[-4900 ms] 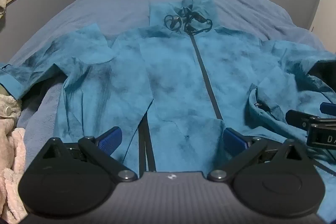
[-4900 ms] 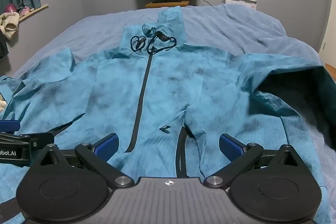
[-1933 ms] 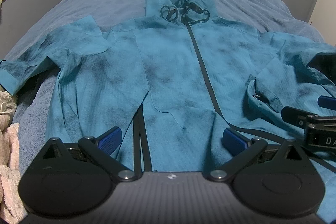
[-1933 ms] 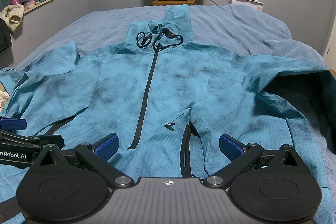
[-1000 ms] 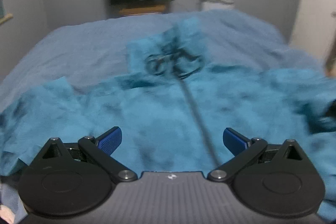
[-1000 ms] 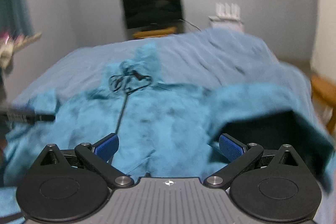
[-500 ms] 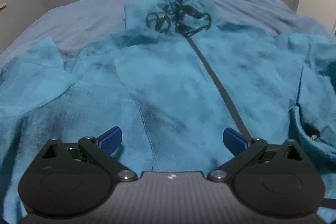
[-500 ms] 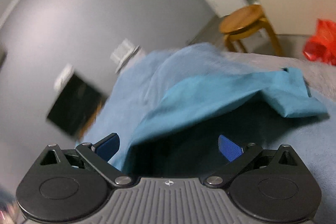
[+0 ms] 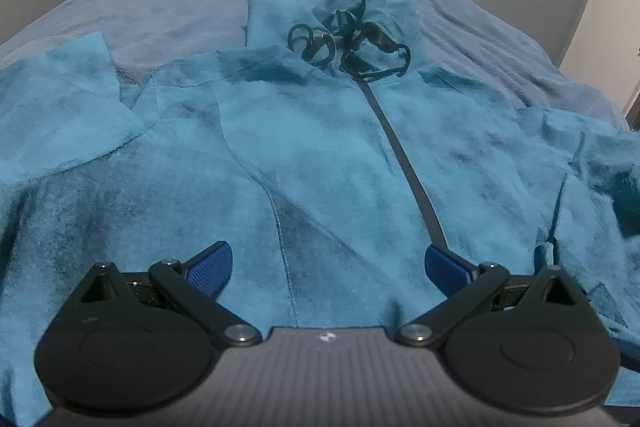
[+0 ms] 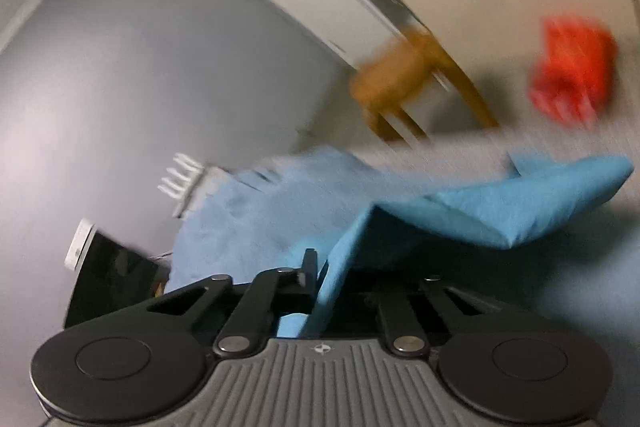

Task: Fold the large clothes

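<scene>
The right tongs [image 10: 320, 283] had just snapped shut on the teal jacket's sleeve [image 10: 500, 203], the left tongs [image 9: 328, 267] gaped above the jacket [image 9: 320, 147] on the bed [image 9: 160, 11]; best carry it across taut.

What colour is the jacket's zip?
Black, on the teal jacket; the zip shows best in the left wrist view.

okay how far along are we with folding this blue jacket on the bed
Early. Done: the jacket lies spread front up on the bed, zipper closed, with no fold in the body. In hand: the right gripper has just closed its jaws on an edge of the sleeve. The left gripper is open over the chest, holding nothing. Left: both sleeves and the body folds.
</scene>
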A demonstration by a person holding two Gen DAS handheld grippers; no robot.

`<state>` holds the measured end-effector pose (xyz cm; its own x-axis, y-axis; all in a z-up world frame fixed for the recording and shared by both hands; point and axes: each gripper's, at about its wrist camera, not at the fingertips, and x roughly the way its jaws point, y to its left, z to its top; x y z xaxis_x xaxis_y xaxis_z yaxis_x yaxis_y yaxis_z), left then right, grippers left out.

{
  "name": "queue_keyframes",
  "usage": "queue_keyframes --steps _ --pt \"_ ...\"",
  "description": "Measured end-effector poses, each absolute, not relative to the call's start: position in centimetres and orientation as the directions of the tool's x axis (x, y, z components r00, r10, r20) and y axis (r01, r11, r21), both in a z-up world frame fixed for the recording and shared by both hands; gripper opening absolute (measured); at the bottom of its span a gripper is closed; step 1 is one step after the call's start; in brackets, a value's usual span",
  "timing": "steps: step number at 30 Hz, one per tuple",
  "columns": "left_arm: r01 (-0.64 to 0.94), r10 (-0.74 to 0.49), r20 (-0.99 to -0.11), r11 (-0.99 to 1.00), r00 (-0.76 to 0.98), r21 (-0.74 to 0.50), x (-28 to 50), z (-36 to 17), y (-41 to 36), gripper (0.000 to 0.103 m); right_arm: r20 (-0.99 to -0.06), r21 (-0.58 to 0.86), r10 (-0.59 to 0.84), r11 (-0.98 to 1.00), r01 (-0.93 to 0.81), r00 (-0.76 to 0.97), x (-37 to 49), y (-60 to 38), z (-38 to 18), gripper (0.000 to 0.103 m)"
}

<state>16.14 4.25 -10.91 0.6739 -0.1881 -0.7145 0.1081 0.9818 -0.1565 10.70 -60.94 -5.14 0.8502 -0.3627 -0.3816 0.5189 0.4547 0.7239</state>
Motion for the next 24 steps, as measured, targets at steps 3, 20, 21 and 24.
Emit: queue_keyframes --steps 3,20,21,24 --pt "0.111 -0.184 -0.716 0.983 0.674 -0.149 16.0 -11.0 4.2 0.103 -0.261 0.627 -0.355 0.644 0.437 0.898 13.3 -57.3 0.5 0.005" --pt "0.079 -0.183 -0.694 0.981 0.697 -0.179 15.7 -10.9 5.1 0.103 -0.349 0.204 0.376 0.924 -0.323 0.858 26.5 -21.2 -0.7 0.010" --pt "0.073 -0.181 -0.688 0.980 0.702 -0.184 15.6 -10.8 5.3 0.103 -0.398 0.206 0.394 0.918 -0.338 0.828 26.6 -19.6 -3.0 0.012" --pt "0.061 -0.179 -0.669 0.979 0.721 -0.196 15.2 -10.4 5.9 0.103 -0.512 0.197 0.400 0.916 -0.349 0.760 25.5 -16.9 -8.8 0.026"
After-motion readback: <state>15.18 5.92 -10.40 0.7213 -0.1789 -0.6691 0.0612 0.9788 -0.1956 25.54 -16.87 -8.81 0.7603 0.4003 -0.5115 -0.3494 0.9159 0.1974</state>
